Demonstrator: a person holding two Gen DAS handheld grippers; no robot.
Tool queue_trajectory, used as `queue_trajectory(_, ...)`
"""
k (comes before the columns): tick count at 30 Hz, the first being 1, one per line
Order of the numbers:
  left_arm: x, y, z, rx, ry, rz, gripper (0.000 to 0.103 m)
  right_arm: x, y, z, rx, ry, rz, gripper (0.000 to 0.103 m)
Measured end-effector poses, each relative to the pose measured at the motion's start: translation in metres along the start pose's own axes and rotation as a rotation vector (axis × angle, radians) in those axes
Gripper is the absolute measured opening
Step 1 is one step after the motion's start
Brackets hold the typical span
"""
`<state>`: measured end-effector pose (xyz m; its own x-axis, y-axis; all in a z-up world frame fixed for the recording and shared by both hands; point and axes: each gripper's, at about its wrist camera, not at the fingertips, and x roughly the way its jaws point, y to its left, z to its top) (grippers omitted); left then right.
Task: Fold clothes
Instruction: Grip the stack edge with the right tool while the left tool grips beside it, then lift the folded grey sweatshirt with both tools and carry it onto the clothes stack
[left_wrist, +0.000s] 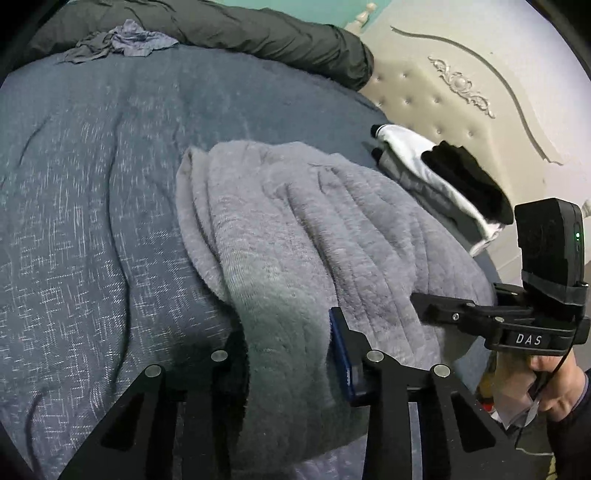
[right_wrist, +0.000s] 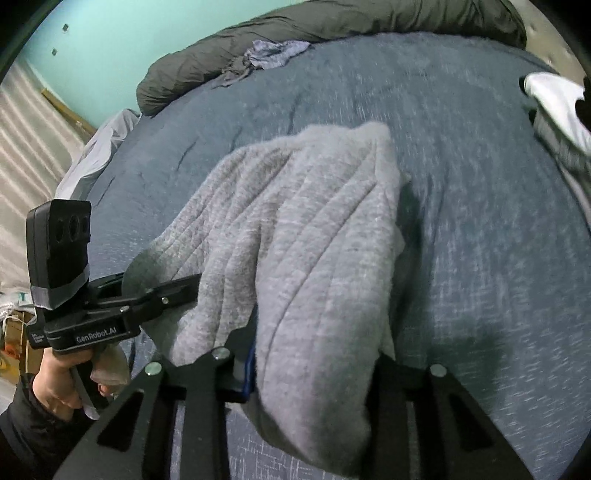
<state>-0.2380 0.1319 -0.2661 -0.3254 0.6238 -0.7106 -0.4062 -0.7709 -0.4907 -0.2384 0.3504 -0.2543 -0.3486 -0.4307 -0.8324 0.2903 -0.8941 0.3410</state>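
Dim, cool indoor light. Heavy fisheye bend, black vignette at corners. Right wrist view motion-blurred, worst toward 3 o'clock; left wrist view sharper. Dark shadow beneath grey garment (right_wrist: 303, 236) at 4 o'clock.

Two grippers (left_wrist: 288, 354) (one towel (left_wrist: 295, 221)), one bed (left_wrist: 92, 184)

1. Left gripper (left_wrist: 288, 354): angled downward, both jaws clamped on a bunched edge of the grey garment (left_wrist: 295, 221); blue pad of one finger (left_wrist: 341, 354) pressed against the cloth.
2. Right gripper (right_wrist: 314, 365): angled downward, jaws clamped on the same garment's other edge.
3. Left hand (right_wrist: 62, 384): wrapped round its grip handle, dark sleeve at wrist.
4. Right hand (left_wrist: 554, 384): same hold, dark sleeve.
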Motion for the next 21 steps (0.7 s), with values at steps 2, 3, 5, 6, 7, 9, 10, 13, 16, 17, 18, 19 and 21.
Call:
queue_trajectory(2,-0.004,-0.006,0.002,0.005,-0.003,0.002,0.037,-0.007,0.003,0.003,-0.017,-0.007,-0.004,0.031)
queue_trajectory(3,-0.003,-0.011,0.003,0.009,-0.004,0.004,0.037,-0.010,0.004,0.003,-0.023,-0.009,-0.006,0.031)
queue_trajectory(5,-0.006,-0.019,0.007,0.017,-0.007,0.007,0.037,-0.016,0.004,0.004,-0.033,-0.015,-0.009,0.031)
queue_trajectory(6,-0.008,-0.023,0.009,0.023,-0.009,0.009,0.037,-0.022,0.000,0.002,-0.036,-0.019,-0.007,0.031)
queue_trajectory(7,-0.011,-0.027,0.010,0.029,-0.011,0.011,0.037,-0.025,0.000,0.004,-0.035,-0.024,-0.004,0.031)
queue_trajectory(9,-0.015,-0.034,0.013,0.041,-0.014,0.015,0.037,-0.031,0.000,0.006,-0.034,-0.032,0.001,0.031)
queue_trajectory(10,-0.016,-0.038,0.015,0.047,-0.015,0.018,0.037,-0.035,0.000,0.006,-0.036,-0.036,0.001,0.031)
queue_trajectory(13,-0.021,-0.051,0.022,0.062,-0.020,0.025,0.037,-0.049,-0.001,0.007,-0.045,-0.049,-0.003,0.031)
queue_trajectory(16,-0.024,-0.064,0.029,0.077,-0.030,0.027,0.036,-0.062,-0.005,0.009,-0.051,-0.063,-0.004,0.030)
queue_trajectory(17,-0.026,-0.069,0.032,0.083,-0.034,0.028,0.036,-0.067,-0.006,0.009,-0.052,-0.069,-0.005,0.030)
queue_trajectory(18,-0.027,-0.073,0.034,0.088,-0.037,0.029,0.036,-0.072,-0.007,0.010,-0.054,-0.075,-0.007,0.030)
queue_trajectory(19,-0.028,-0.078,0.036,0.094,-0.040,0.029,0.036,-0.078,-0.009,0.011,-0.056,-0.080,-0.008,0.030)
queue_trajectory(21,-0.031,-0.088,0.041,0.103,-0.049,0.028,0.036,-0.088,-0.011,0.013,-0.059,-0.093,-0.012,0.030)
